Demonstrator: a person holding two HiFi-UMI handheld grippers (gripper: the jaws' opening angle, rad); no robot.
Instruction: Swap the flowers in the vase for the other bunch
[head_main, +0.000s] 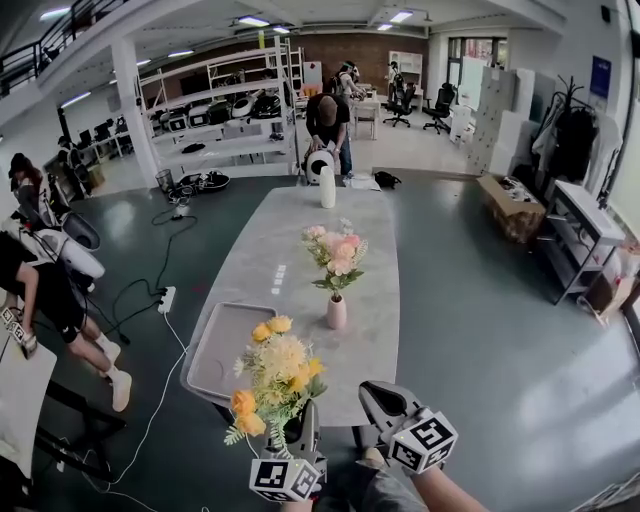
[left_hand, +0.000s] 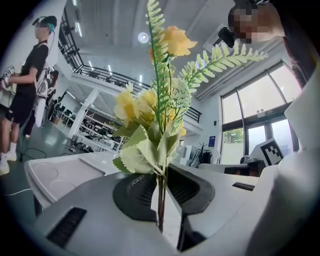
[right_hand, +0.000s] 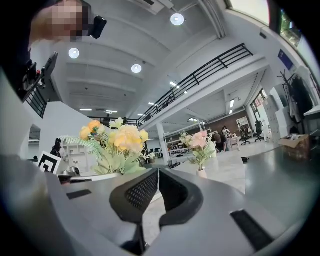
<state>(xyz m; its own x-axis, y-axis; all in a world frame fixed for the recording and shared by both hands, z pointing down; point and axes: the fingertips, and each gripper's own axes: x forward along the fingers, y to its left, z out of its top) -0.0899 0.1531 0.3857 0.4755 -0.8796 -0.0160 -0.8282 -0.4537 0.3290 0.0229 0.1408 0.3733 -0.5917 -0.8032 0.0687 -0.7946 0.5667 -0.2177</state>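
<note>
1. A long, pale, marbled table (head_main: 290, 240) with rounded ends runs from near to far across a dark, glossy floor (head_main: 470, 330).
2. A shallow grey tray (head_main: 222, 352) lies on the table's near left end. At the far end stands a tall white container (head_main: 327, 187), and a person (head_main: 327, 120) bends over just behind it.
3. The room is a large open workshop, with white shelving racks (head_main: 215, 115) at the far left, a cardboard box (head_main: 510, 208) on the floor at the right, and a power strip (head_main: 167, 298) with cables on the floor left of the table.
4. The small pink vase (head_main: 337, 313) stands upright on the table, right of the tray, with the pink flowers (head_main: 335, 250) in it.
5. The left gripper (left_hand: 161, 186) is held level at the table's near end. Its jaws pinch the thin stems of the yellow bunch (head_main: 275, 375), which stands upright, its blooms over the tray's near right corner and well apart from the vase.
6. The right gripper (right_hand: 158, 181) is held level just right of the left one, pointing toward the vase, its jaws pressed together with nothing between them.
</note>
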